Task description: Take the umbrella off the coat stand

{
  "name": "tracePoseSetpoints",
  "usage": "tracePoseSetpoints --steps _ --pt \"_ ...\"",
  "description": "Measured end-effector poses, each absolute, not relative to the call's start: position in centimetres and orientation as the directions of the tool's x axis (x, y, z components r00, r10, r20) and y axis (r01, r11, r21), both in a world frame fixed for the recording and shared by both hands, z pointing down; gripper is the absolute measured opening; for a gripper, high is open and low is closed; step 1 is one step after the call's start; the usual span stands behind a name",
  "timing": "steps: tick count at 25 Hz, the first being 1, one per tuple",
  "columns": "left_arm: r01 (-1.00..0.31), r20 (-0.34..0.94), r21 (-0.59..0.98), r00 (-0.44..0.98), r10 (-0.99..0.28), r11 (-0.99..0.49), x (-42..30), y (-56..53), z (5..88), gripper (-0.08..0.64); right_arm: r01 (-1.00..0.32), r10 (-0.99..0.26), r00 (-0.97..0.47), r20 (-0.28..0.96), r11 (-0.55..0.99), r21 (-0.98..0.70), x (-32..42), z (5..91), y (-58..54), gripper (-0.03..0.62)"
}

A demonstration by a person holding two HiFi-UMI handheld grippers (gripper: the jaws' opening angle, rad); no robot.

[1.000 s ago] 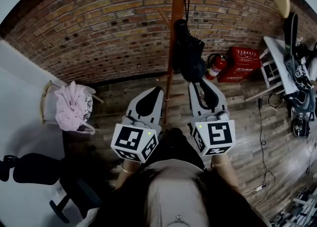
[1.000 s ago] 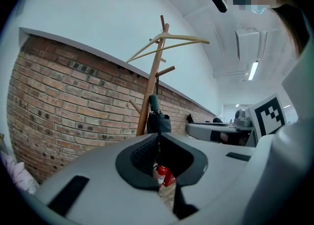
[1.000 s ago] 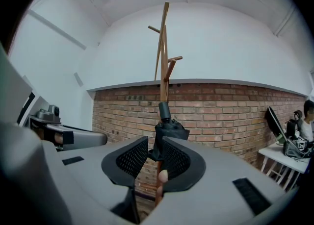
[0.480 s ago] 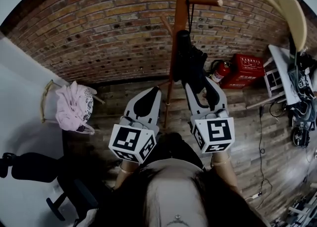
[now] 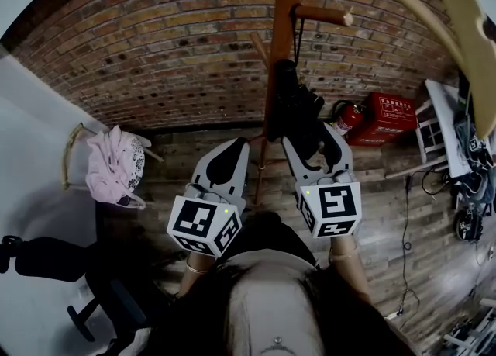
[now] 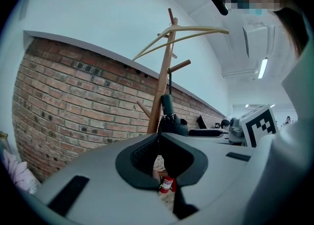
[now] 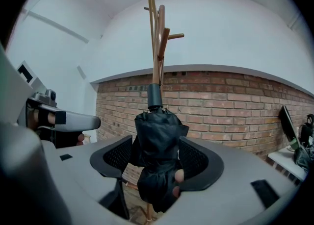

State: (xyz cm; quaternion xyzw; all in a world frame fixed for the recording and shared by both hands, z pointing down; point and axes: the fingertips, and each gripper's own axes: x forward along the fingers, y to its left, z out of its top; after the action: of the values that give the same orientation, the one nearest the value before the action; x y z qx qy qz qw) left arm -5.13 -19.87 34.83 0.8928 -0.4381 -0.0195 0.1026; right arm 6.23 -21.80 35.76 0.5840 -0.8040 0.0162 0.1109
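Observation:
A folded black umbrella (image 5: 297, 106) hangs by its strap from a peg (image 5: 322, 15) of the wooden coat stand (image 5: 281, 36). My right gripper (image 5: 310, 139) reaches level to its lower half, and its jaws are opening with the umbrella between them. In the right gripper view the umbrella (image 7: 156, 145) fills the gap of the right gripper (image 7: 157, 154), and the pads stand beside the fabric without squeezing it. My left gripper (image 5: 232, 153) is shut and empty, left of the pole. The left gripper view has the left gripper (image 6: 158, 143) below the stand (image 6: 159, 101) and the umbrella (image 6: 171, 123).
A brick wall (image 5: 155, 52) stands right behind the stand. A red fire extinguisher (image 5: 346, 118) and a red box (image 5: 391, 110) sit at its foot on the right. Left are a pink cloth on a chair (image 5: 115, 164) and a black chair (image 5: 46, 257). A cluttered white table (image 5: 446, 126) is far right.
Both grippers have come closer to the stand. The right gripper's jaws have spread from nearly shut and now straddle the umbrella's lower part. The left gripper stays shut.

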Motion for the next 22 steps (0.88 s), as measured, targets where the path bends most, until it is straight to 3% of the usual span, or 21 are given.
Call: tracePoseSetpoints --steps 22 --pt "-0.799 0.093 0.208 0.59 -0.802 -0.564 -3.6 -22.1 35.8 0.008 -0.91 -0.882 -0.359 0.305 0.403 0.096 6.1 38.9 -25.1 0.345"
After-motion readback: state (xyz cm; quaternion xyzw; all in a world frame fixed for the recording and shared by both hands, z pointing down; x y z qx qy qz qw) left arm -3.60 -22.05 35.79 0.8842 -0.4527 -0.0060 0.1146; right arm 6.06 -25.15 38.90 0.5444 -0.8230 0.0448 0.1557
